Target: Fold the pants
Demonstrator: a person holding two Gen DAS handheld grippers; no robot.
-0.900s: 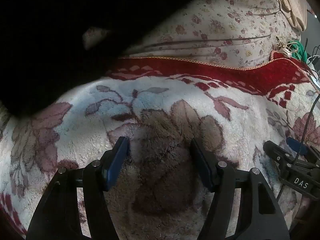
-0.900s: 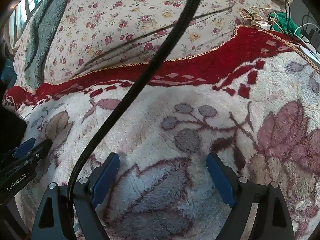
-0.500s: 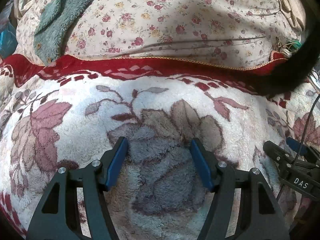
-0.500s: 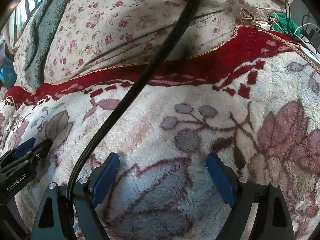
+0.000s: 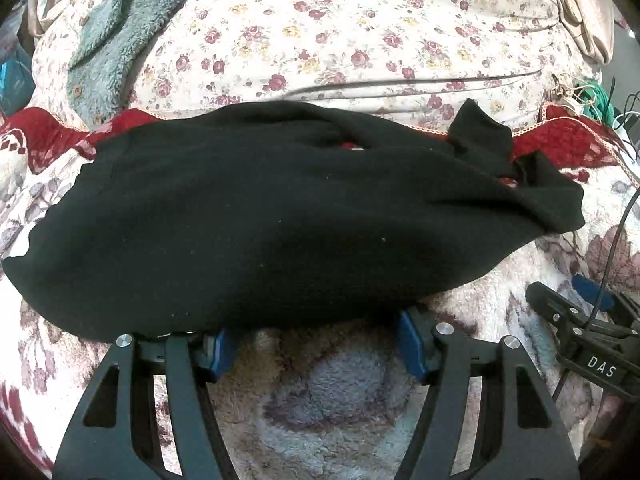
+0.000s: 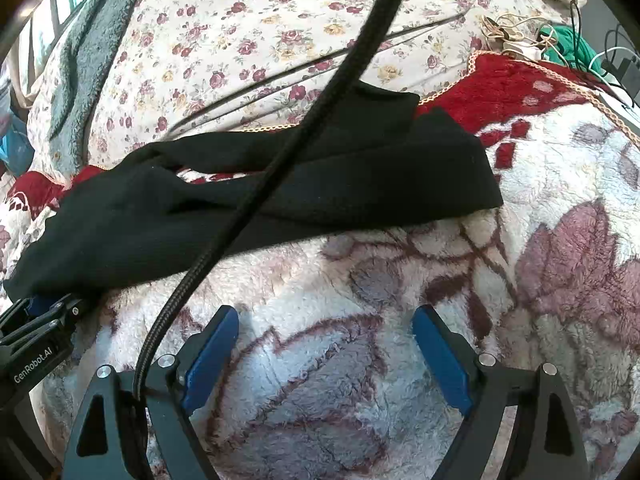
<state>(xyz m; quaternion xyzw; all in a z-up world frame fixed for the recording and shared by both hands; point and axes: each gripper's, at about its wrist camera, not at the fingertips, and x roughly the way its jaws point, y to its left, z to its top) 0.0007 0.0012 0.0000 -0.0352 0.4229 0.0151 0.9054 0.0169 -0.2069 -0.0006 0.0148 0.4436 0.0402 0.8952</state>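
Black pants (image 5: 260, 216) lie crumpled and stretched sideways across the flowered fleece blanket (image 5: 332, 392). Their near hem drapes over the tips of my left gripper (image 5: 316, 336), whose jaws stand wide apart with nothing pinched between the blue pads (image 5: 412, 344). In the right wrist view the pants (image 6: 320, 184) lie further out, one leg end folded at the right. My right gripper (image 6: 326, 316) is open over bare blanket, well short of the cloth. Each gripper shows at the edge of the other's view: the right gripper (image 5: 576, 312) and the left gripper (image 6: 40, 320).
Behind the blanket's red border (image 6: 520, 92) lies a rose-print sheet (image 5: 360, 40) with a grey-green fleece (image 5: 112, 40) at the left. A tangle of cables and green cord (image 6: 560, 44) sits far right. A black braided cable (image 6: 280, 168) crosses the right wrist view.
The black pants have come down onto the blanket in front of both grippers, which was bare half a second ago. Their hem now covers the left fingertips. Neither gripper has moved.
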